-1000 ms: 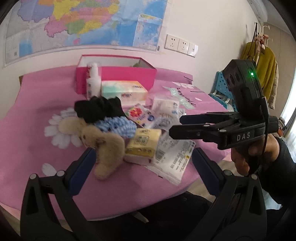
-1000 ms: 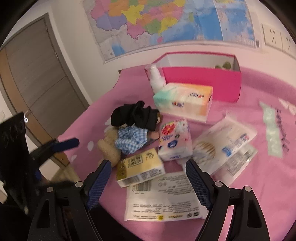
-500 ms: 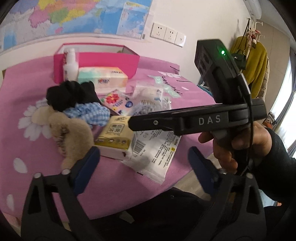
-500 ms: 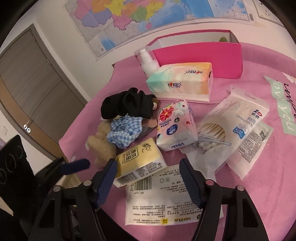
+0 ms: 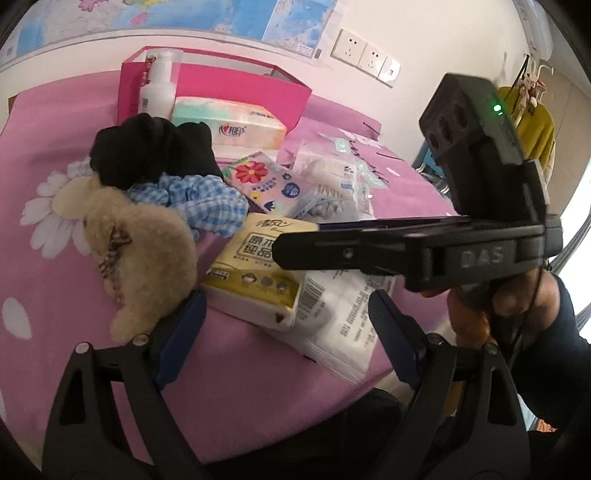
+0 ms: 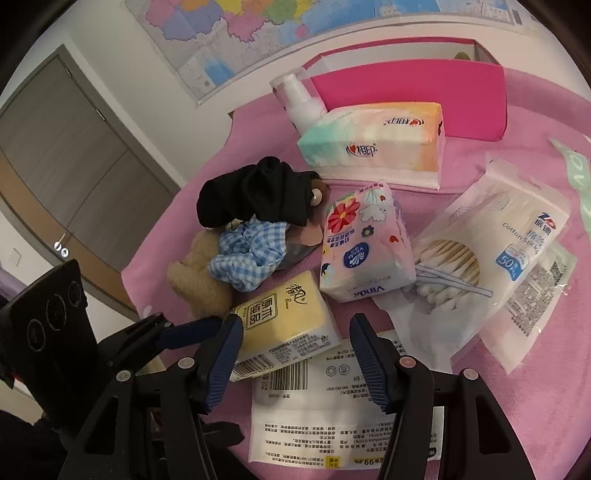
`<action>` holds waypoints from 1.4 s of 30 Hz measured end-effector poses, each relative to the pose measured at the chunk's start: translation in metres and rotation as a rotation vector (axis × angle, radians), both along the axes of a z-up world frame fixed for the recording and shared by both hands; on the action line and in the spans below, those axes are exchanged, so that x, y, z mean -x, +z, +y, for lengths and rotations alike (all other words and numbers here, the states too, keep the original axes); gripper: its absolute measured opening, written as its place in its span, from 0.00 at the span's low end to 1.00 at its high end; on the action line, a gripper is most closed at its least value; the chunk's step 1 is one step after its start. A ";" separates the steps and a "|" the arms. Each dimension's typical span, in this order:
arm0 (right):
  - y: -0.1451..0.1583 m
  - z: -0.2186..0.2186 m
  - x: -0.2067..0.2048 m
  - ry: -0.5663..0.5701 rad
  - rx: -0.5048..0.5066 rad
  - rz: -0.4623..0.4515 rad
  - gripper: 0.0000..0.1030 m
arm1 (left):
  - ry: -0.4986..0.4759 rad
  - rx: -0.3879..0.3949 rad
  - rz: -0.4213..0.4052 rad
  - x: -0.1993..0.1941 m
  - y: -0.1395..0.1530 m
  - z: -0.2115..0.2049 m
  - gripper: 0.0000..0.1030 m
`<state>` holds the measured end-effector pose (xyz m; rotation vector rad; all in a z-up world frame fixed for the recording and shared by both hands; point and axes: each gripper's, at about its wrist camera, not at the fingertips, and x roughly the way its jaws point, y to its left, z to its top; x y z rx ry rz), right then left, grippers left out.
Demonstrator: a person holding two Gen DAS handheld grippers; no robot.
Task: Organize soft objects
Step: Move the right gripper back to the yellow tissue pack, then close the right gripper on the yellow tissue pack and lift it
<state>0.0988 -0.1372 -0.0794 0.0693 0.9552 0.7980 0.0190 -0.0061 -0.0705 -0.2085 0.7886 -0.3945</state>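
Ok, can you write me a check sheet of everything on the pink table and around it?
Surface: pink flowered cloth covers the table.
Job's things: beige plush toy, blue checked scrunchie, black cloth, piled together.
Clutter: yellow tissue pack, floral tissue pack, pastel tissue box, cotton swabs, white bottle, pink box.
Grippers: left tongs open; right tongs open around the yellow pack's near edge.
Cables: nothing seen.
Surroundings: wall map, door.

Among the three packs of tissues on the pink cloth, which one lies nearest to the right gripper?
The small yellow tissue pack, just ahead of the right gripper. The floral pink pack lies farther back, and the pastel tissue block farthest, by the pink box.
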 end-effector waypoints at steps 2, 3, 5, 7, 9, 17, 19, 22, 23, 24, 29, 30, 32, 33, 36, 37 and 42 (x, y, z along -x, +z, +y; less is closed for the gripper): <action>-0.001 0.001 -0.002 0.005 -0.005 0.010 0.55 | -0.003 0.003 0.015 -0.005 -0.003 -0.001 0.87; -0.001 0.002 -0.003 0.009 -0.007 0.017 0.54 | -0.002 -0.003 0.008 -0.005 -0.004 -0.001 0.87; -0.003 0.005 -0.003 0.018 0.003 0.021 0.53 | 0.000 0.003 0.007 -0.005 -0.003 0.001 0.87; -0.004 0.005 -0.004 0.019 -0.005 0.030 0.47 | 0.011 0.006 0.003 -0.005 -0.003 0.004 0.88; -0.007 0.003 -0.008 0.015 -0.021 0.050 0.41 | 0.016 0.014 0.002 -0.005 -0.003 0.007 0.87; -0.007 -0.003 -0.010 0.007 -0.055 0.073 0.33 | 0.034 0.005 -0.008 -0.004 0.003 0.013 0.77; -0.005 -0.005 -0.007 0.009 -0.055 0.070 0.33 | 0.036 0.000 -0.016 -0.003 0.005 0.014 0.76; 0.000 -0.007 -0.002 0.010 -0.053 0.059 0.32 | 0.036 -0.002 -0.031 -0.002 0.010 0.014 0.72; 0.001 -0.008 0.001 0.009 -0.055 0.054 0.32 | 0.034 -0.002 -0.038 -0.002 0.012 0.014 0.71; 0.004 -0.009 0.003 0.006 -0.056 0.049 0.32 | 0.034 -0.003 -0.045 -0.001 0.014 0.014 0.69; 0.017 -0.015 0.013 0.006 -0.065 0.014 0.32 | 0.032 -0.016 -0.084 0.004 0.029 0.011 0.68; 0.020 -0.016 0.014 0.006 -0.068 0.006 0.32 | 0.032 -0.022 -0.092 0.004 0.032 0.010 0.67; 0.026 -0.016 0.016 0.006 -0.070 -0.006 0.32 | 0.039 -0.053 -0.117 0.004 0.038 0.008 0.61; 0.030 -0.017 0.017 0.005 -0.070 -0.017 0.32 | 0.039 -0.057 -0.130 0.004 0.043 0.009 0.59; 0.040 -0.020 0.021 0.001 -0.079 -0.043 0.32 | 0.034 -0.080 -0.156 0.001 0.053 0.009 0.55; 0.044 -0.020 0.021 -0.001 -0.082 -0.054 0.32 | 0.031 -0.090 -0.167 0.000 0.056 0.009 0.55; 0.060 -0.020 0.021 -0.009 -0.096 -0.096 0.32 | 0.023 -0.109 -0.212 -0.005 0.072 0.008 0.55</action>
